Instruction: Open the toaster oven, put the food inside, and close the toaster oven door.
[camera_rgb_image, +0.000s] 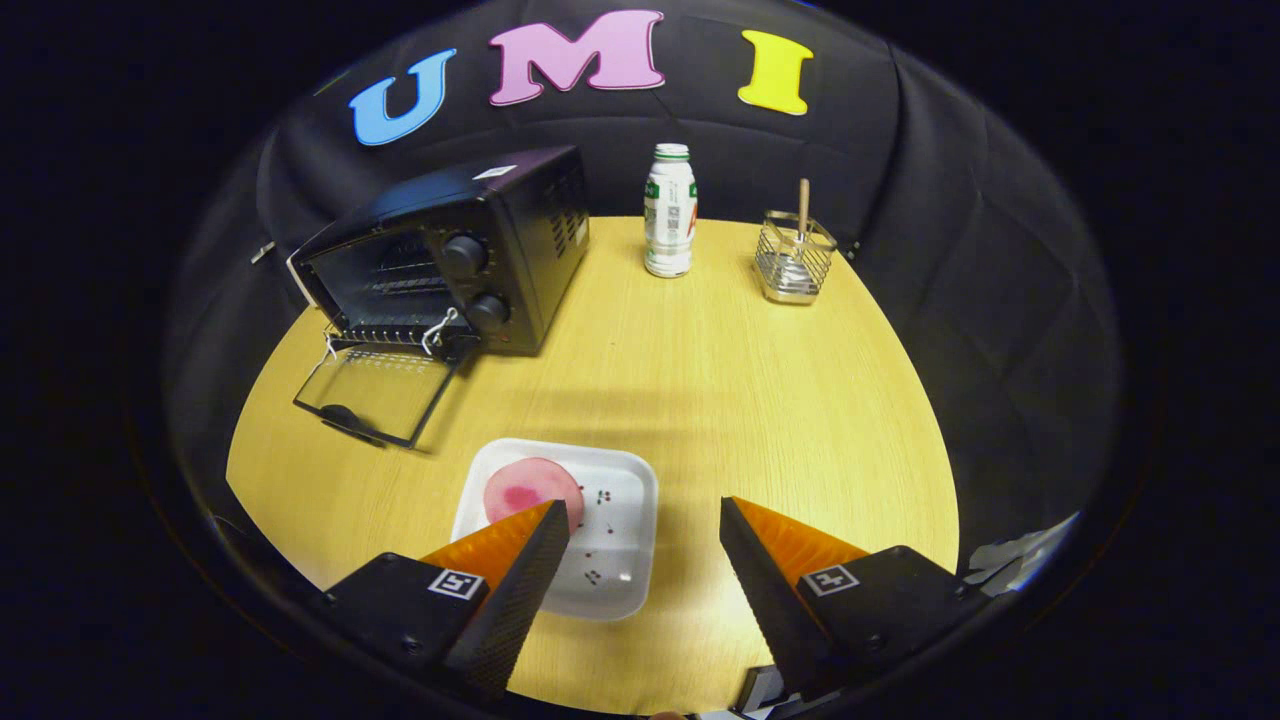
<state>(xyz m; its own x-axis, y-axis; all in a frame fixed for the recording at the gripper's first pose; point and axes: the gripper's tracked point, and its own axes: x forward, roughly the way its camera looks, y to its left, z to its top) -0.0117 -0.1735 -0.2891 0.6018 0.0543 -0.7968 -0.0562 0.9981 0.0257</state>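
Toaster oven (455, 250): black, at the far left of the round wooden table (760, 400), angled so its mouth faces the near-left; two knobs down its right side.
Oven door (378, 390): folded fully down and lying flat on the table, its handle edge near the table's left rim; the wire rack inside the cavity is in plain sight.
Open room, left: a strip of bare wood lies between the lowered door and the white tray.
Tray (620, 560): white, square with rounded corners, near the table's front edge, just ahead of the left finger, which overlaps its near-left corner in the view.
Food (528, 485): round pink piece with a darker red patch, sitting in the tray's far-left part, just beyond the left fingertip.
Gripper (645, 515): fingers spread wide apart, grasping nothing; bare table and the tray's right side show between them.
Open room, centre: a broad bare stretch of wood from the fingers to the far edge.
Bottle (669, 210): white, green cap, upright near the far rim.
Wire basket (795, 262): metal, right of the bottle, a wooden stick standing in it, close to the far-right edge.
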